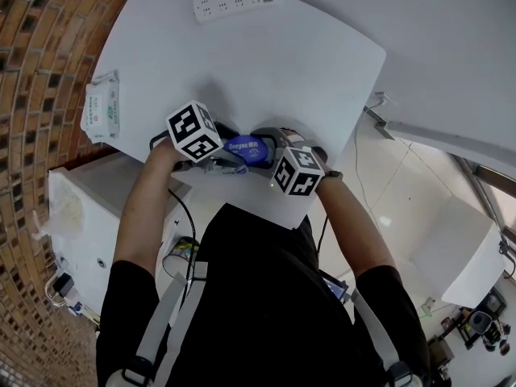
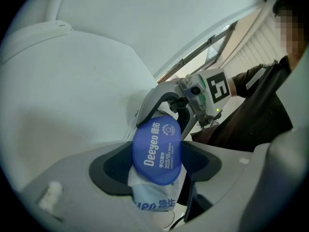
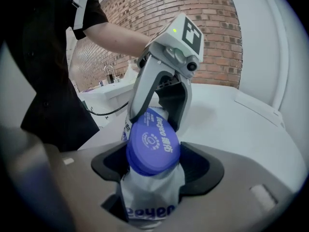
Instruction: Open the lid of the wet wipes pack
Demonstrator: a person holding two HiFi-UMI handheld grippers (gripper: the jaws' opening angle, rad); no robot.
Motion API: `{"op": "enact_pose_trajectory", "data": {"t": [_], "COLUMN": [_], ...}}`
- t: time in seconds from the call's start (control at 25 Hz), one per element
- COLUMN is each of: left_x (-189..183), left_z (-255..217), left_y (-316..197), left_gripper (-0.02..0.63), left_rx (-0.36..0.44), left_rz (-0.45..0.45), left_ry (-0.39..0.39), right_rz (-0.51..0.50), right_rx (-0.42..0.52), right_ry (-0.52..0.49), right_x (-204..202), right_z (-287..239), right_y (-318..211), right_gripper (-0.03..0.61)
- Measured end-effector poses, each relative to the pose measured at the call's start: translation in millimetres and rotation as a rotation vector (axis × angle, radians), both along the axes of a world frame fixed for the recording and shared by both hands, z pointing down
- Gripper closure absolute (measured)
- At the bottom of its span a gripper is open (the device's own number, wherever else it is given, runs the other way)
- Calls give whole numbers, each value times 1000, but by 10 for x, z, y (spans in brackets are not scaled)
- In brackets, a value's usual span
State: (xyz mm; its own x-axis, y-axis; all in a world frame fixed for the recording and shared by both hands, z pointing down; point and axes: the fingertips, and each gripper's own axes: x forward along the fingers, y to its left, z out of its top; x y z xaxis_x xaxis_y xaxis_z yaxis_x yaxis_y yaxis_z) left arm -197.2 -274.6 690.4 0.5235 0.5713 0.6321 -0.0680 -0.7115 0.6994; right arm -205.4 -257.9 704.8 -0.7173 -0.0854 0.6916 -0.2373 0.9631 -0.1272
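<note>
Blue-lidded wet wipes pack (image 1: 246, 147) sits betw. left gripper (image 1: 218, 162) & right gripper (image 1: 271, 153) at table (image 1: 266, 63) edge, head view. Left gripper view: jaws clamped on pack end, lid (image 2: 157, 149) looks shut. Right gripper view: same, opp. end. Step: bracing. Next: free one gripper, catch lid's lip.

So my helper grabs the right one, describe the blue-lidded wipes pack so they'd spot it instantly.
Find the white rounded table and go to its near edge, by the person. There the left tool and right tool hold a white soft wipes pack between them. Its blue oval lid sets it apart from the green-printed pack lying at the table's left edge.
</note>
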Motion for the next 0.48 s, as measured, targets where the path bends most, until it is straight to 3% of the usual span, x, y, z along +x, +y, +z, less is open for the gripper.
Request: {"op": "enact_pose_trajectory", "data": {"t": [0.12,0.48], "left_x": [-2,1], "left_z": [-14,-72], "left_y": [-16,-64], "left_gripper": [295,292], "left_rx": [-54,-56], "left_rz": [-5,46], "left_ry": [9,15], "right_rz": [-2,-5], "right_rx": [2,8], "right_ry": [0,-11], "right_x": [-5,9], "right_z": [8,5], "right_y": [1,17], "right_gripper": [261,253]}}
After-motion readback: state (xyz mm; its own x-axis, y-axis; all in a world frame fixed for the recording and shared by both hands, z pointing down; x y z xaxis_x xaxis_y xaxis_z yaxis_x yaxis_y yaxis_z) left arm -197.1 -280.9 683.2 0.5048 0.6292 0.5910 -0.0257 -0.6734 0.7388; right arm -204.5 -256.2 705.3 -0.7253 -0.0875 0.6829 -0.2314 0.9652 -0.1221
